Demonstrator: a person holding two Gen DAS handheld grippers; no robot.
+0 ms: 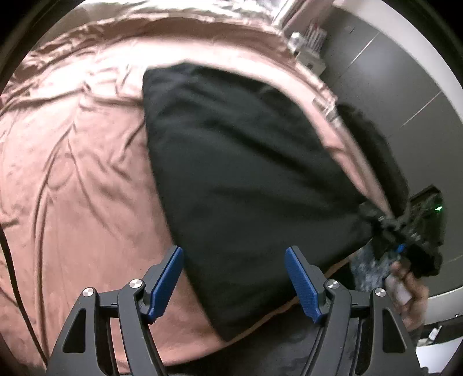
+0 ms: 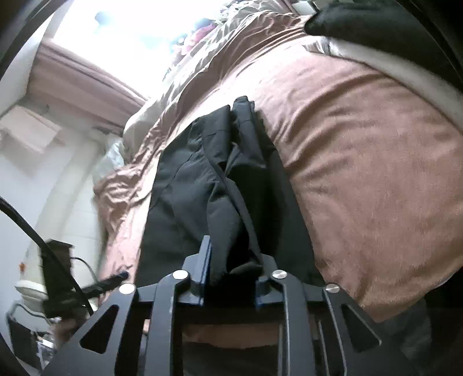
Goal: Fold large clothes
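Note:
A large black garment [image 1: 240, 162] lies spread on the pink bedspread [image 1: 72, 179], pulled into a taut point toward the right. My left gripper [image 1: 234, 266] stands open above the garment's near edge, and its blue pads [image 1: 170, 277] touch nothing. At the far right my right gripper [image 1: 402, 231] pinches the garment's corner, with a hand [image 1: 411, 286] behind it. In the right wrist view, my right gripper [image 2: 234, 263] is shut on a bunched fold of the black garment [image 2: 220, 179], which runs away from it across the bedspread [image 2: 361, 162].
The bed's edge curves along the right, with dark grey floor tiles [image 1: 390, 72] beyond. A small stand with white items [image 1: 306, 46] sits past the bed's far corner. A black cable [image 2: 43, 240] and a bright window [image 2: 115, 34] are on the left. Another dark cloth [image 2: 361, 20] lies at the top right.

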